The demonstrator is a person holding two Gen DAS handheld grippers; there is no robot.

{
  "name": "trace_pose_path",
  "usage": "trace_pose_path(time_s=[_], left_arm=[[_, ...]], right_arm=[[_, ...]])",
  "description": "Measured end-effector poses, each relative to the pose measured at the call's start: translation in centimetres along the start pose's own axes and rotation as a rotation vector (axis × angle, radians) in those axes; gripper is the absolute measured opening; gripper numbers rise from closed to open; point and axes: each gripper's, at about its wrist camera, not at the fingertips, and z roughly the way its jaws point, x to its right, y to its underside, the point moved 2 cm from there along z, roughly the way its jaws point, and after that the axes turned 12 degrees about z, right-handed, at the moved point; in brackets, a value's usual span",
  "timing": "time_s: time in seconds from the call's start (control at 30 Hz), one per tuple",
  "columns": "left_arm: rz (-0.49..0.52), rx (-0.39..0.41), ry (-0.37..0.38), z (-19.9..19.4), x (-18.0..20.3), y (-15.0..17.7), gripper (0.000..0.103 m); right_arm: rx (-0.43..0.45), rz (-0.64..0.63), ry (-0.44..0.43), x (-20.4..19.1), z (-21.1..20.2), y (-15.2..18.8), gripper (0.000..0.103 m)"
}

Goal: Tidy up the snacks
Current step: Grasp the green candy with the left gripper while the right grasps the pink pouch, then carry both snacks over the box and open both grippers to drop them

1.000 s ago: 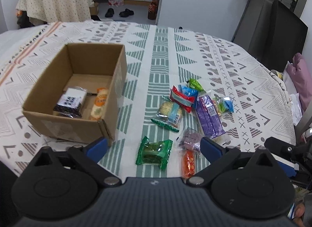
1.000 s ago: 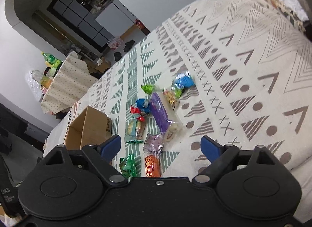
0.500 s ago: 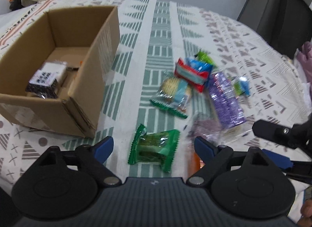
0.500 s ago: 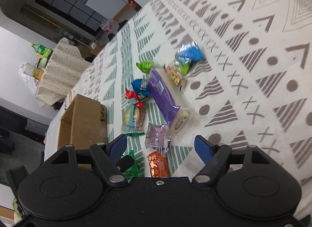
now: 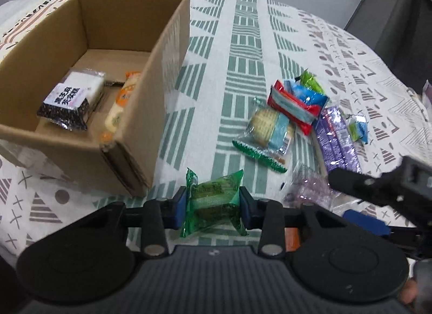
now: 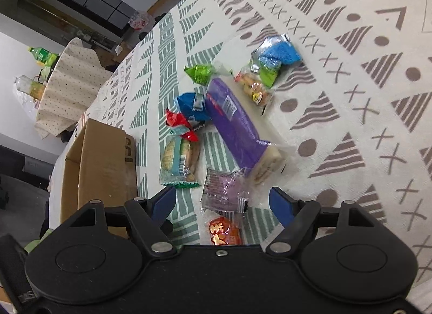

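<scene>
The cardboard box (image 5: pixel 151 92) is plain brown; inside it lie a packet (image 5: pixel 70 99) that is white at one end and black-speckled at the other, and an orange-and-cream packet (image 5: pixel 121 106). The tablecloth (image 5: pixel 243 44) is cream, patterned with green striped triangles and bars beside the box and grey triangles, dots and crosses further from it. Just beside the box lies a clear green wrapper (image 5: pixel 213 200) between blue fingers (image 5: pixel 179 206). Further from the box are a red-and-pale-blue packet (image 5: pixel 293 108), a long purple packet (image 6: pixel 237 127), a bright blue packet (image 6: pixel 278 53), a pale lilac packet (image 6: pixel 225 188) and an orange-red one (image 6: pixel 224 231).
</scene>
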Motion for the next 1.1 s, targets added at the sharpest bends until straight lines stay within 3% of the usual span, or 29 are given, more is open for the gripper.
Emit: trace_pose_path(time_s=[0.23,0.33,0.37,0.5,1.1], left_arm=[[-0.015,-0.014,0.015,0.0,-0.7,-0.4,0.038],[-0.023,-0.023,0.012,-0.2,-0.9,-0.5,0.038],[-0.023,-0.022,0.011,-0.3,-0.9,-0.5,0.038],[-0.018,-0.009,0.014,-1.0,-0.5,-0.5,0.038],[0.004,0.134,0.023,-8.6,0.9,-2.3,0.038]], right_arm=[[0.001,0.002,-0.006,-0.1,0.8,0.5,0.063],[-0.006,0.019,0.004,0.2,1.4,0.6,0.047],[-0.005,0.023,0.009,0.4,1.6,0.6,0.034],[0.011,0.011,-0.009,0.5,1.3,0.7,0.023],[0.112,-0.069,-0.22,-2.1,-5.0,1.7,0.018]])
